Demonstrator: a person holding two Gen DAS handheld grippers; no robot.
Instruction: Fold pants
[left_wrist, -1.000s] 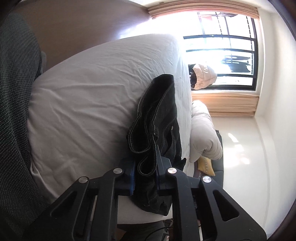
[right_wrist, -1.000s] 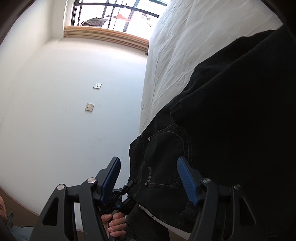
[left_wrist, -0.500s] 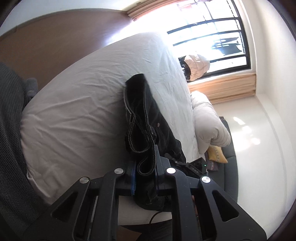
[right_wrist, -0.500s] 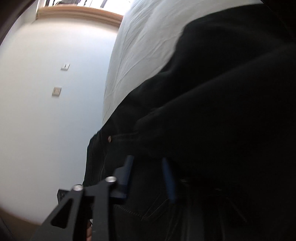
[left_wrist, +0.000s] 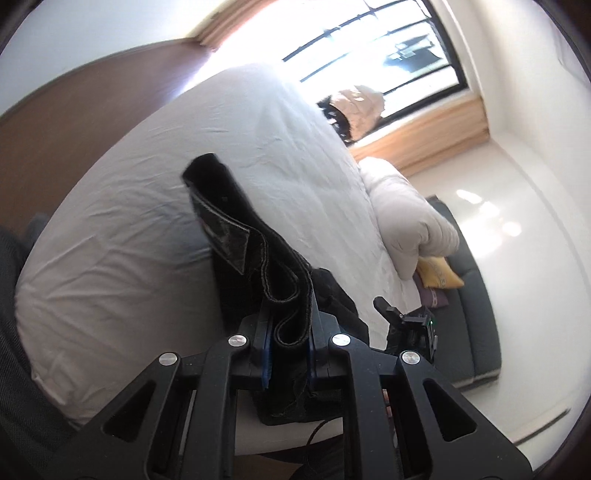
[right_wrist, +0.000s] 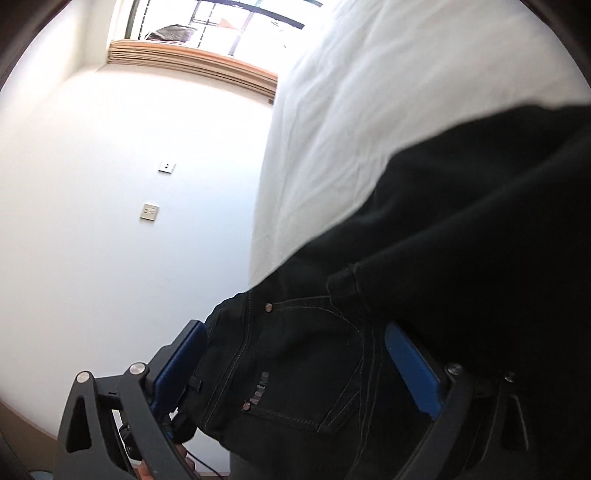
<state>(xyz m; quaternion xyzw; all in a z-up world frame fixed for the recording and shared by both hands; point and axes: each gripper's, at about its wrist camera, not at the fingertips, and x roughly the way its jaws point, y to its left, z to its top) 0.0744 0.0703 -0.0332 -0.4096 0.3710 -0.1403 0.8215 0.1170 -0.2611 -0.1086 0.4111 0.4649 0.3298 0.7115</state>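
1 pair of black pants (left_wrist: 255, 254) is clamped in the left tool (left_wrist: 290, 350); the right tool (right_wrist: 291, 365) is spread wide around it; at 12 o'clock, 1 white bed (left_wrist: 147, 206).

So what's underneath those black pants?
Under the black pants lies the white bed sheet, wrinkled. The patch directly beneath them is covered. Left gripper pinches the hem.

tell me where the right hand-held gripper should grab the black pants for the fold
Grip the waistband corner of the black pants, near the riveted pocket hanging off the bed edge. It lies between the open fingers of the right hand-held gripper, so closing there from the wall side looks best. The left hand-held gripper already clamps the bunched hems.
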